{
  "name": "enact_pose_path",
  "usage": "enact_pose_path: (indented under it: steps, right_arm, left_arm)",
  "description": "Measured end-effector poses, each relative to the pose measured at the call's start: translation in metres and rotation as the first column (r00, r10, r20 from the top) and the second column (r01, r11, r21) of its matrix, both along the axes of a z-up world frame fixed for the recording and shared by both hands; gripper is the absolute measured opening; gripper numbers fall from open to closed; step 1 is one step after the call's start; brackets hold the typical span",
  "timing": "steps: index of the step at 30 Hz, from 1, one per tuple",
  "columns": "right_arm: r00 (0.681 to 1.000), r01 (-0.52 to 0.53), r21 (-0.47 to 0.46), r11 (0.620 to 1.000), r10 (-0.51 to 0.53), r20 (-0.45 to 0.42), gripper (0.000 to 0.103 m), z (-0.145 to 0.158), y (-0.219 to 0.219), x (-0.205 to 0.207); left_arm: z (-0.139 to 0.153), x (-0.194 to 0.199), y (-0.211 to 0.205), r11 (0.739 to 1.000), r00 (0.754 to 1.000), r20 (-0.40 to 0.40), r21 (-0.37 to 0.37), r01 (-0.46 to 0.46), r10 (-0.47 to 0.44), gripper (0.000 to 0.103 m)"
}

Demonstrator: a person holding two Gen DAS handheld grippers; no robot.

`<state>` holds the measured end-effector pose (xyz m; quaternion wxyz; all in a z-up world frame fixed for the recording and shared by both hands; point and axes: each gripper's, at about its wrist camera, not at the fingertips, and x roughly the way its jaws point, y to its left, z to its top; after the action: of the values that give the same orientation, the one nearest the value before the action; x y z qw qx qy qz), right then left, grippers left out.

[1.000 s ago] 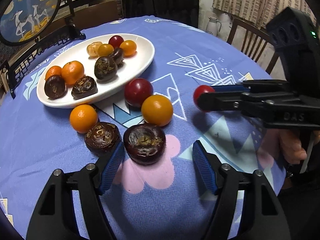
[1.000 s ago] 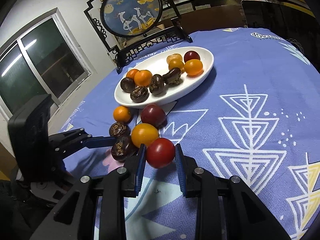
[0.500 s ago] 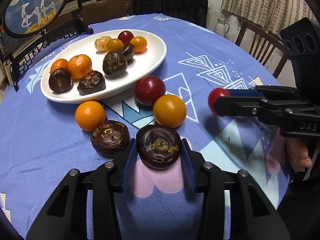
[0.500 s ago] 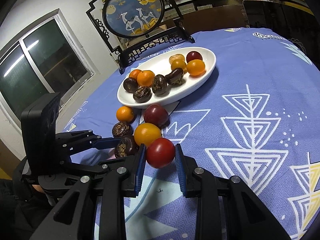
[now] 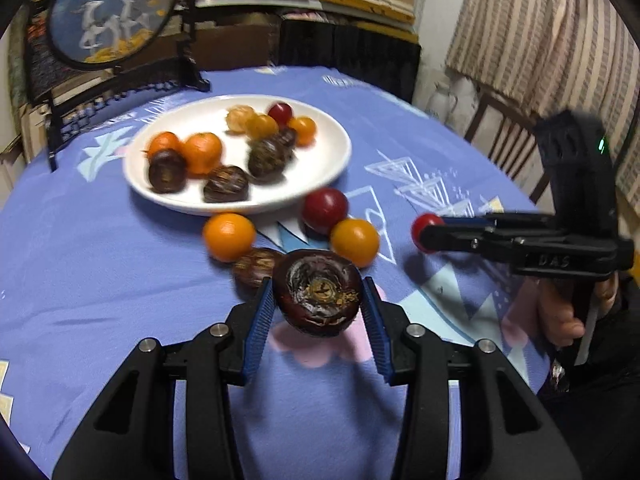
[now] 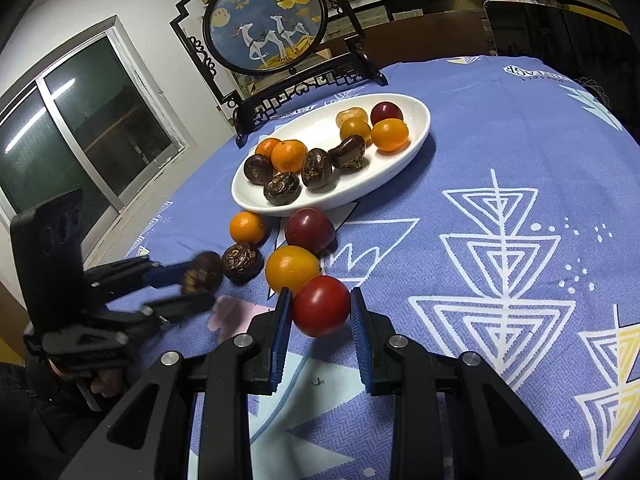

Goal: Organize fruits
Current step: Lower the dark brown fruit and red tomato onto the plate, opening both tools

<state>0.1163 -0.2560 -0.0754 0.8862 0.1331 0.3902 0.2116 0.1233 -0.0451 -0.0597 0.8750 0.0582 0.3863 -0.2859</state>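
My left gripper (image 5: 318,304) is shut on a dark brown fruit (image 5: 318,292) and holds it above the blue cloth; it also shows in the right wrist view (image 6: 202,272). My right gripper (image 6: 320,312) is shut on a red tomato (image 6: 320,305), also seen in the left wrist view (image 5: 426,226). A white oval plate (image 5: 332,160) holds several oranges, dark fruits and small tomatoes. Loose on the cloth lie an orange (image 5: 229,236), a dark fruit (image 5: 254,266), a dark red fruit (image 5: 324,209) and a yellow-orange tomato (image 5: 355,242).
A round painted screen on a black stand (image 6: 266,28) stands behind the plate. A wooden chair (image 5: 504,148) and a white jug (image 5: 442,98) are past the table's far right edge. A window (image 6: 80,128) is at the left.
My left gripper closed on the dark fruit and lifted it off the cloth. The right gripper stays shut on the red tomato, nearly still.
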Motion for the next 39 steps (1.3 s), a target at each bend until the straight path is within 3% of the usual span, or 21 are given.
enact_pose_path:
  steps: [4, 9, 12, 18, 26, 30, 39]
  right_arm:
    - [1.0, 0.009, -0.008, 1.0, -0.009, 0.0, 0.029, 0.007, 0.002, 0.0]
    - [0.997, -0.029, 0.004, 1.0, 0.029, 0.068, 0.029, 0.048, 0.01, 0.003]
    - [0.997, -0.02, 0.002, 1.0, 0.02, 0.079, 0.029, 0.069, 0.01, 0.018]
    - [0.997, 0.077, 0.007, 0.997, -0.077, 0.012, 0.029, 0.093, 0.002, 0.052]
    - [0.989, 0.131, -0.059, 0.99, -0.134, -0.056, 0.029, 0.099, -0.009, 0.053]
    - [0.992, 0.113, -0.065, 0.992, -0.116, -0.052, 0.029, 0.095, 0.001, 0.098]
    - [0.996, 0.051, -0.034, 0.998, -0.053, -0.072, 0.031, 0.057, 0.048, 0.185]
  left_arm:
    - [0.018, -0.001, 0.022, 0.999, 0.999, 0.031, -0.039, -0.038, 0.039, 0.043]
    - [0.041, 0.009, 0.034, 0.998, 0.993, 0.098, -0.031, -0.059, 0.062, 0.043]
    - [0.054, 0.029, 0.035, 0.998, 0.99, 0.125, -0.025, -0.064, 0.067, 0.043]
    - [0.065, 0.09, 0.026, 0.998, 0.991, 0.123, -0.025, -0.056, 0.059, 0.043]
    - [0.05, 0.172, 0.001, 0.999, 0.995, 0.088, 0.013, -0.041, 0.04, 0.043]
    - [0.035, 0.206, -0.005, 0.998, 0.997, 0.054, 0.032, -0.056, 0.054, 0.043]
    - [0.015, 0.23, -0.004, 0.994, 0.996, 0.013, 0.069, -0.086, 0.086, 0.045]
